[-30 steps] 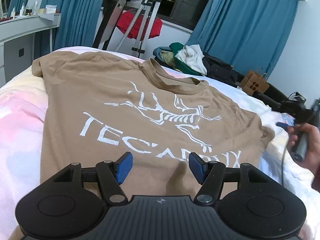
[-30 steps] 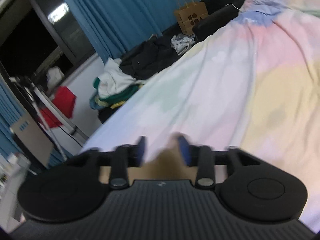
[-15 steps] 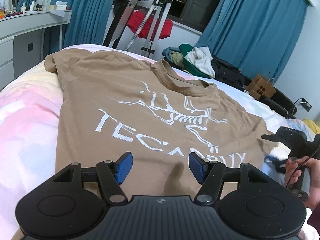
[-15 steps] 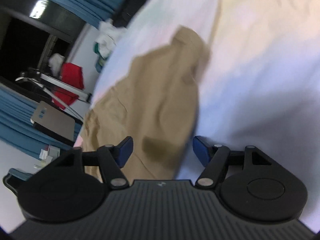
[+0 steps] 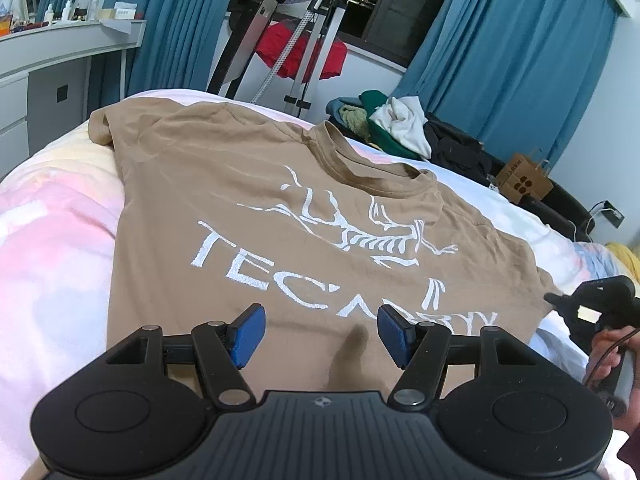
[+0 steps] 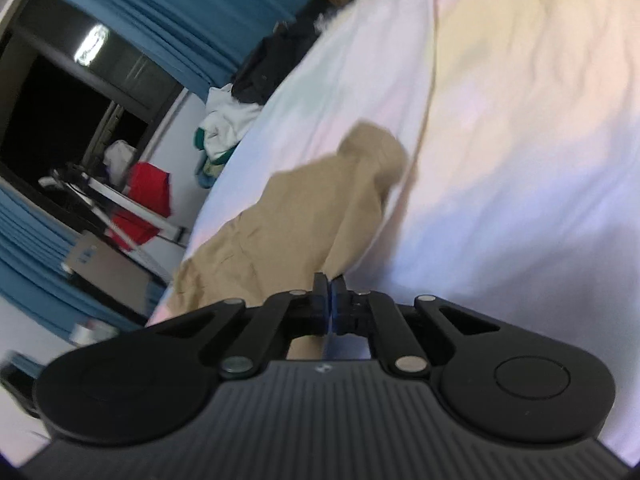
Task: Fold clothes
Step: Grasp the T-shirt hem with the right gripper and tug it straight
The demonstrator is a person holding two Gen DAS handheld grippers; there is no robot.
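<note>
The right gripper [image 6: 330, 294], black with blue pads, has its jaws pressed together on the edge of the tan short-sleeved cotton T-shirt [image 5: 248, 216]; a fold of that fabric rises from the pinched spot toward the sleeve end [image 6: 374, 148], which lies crumpled on the bedspread. In the left wrist view the same gripper [image 5: 560, 302] shows at the shirt's right edge, near its hem corner, held by the person's hand [image 5: 610, 346].

The left gripper [image 5: 320, 330], of the same black make with blue pads [image 5: 248, 330], hovers over the lower middle of the shirt with its jaws roughly half open and nothing between them; only bare tan cloth shows in the gap.

The T-shirt lies spread flat, front up, on the pastel tie-dye bedspread [image 5: 52, 240], its white skeleton print and lettering [image 5: 340, 240] facing the camera, the ribbed collar [image 5: 360, 168] away from the grippers and the far sleeve [image 5: 100, 124] reaching toward the left of the bed.

Beyond the shirt's collar stands a metal clothes rack with a red garment [image 5: 300, 56] on it. To the right of that, past the bed's edge, is a heap of green, white and dark clothes [image 5: 396, 128], then a brown paper bag [image 5: 524, 180]. Teal curtains [image 5: 512, 56] hang behind them, and a white shelf unit [image 5: 60, 52] stands beyond the shirt's far sleeve.
</note>
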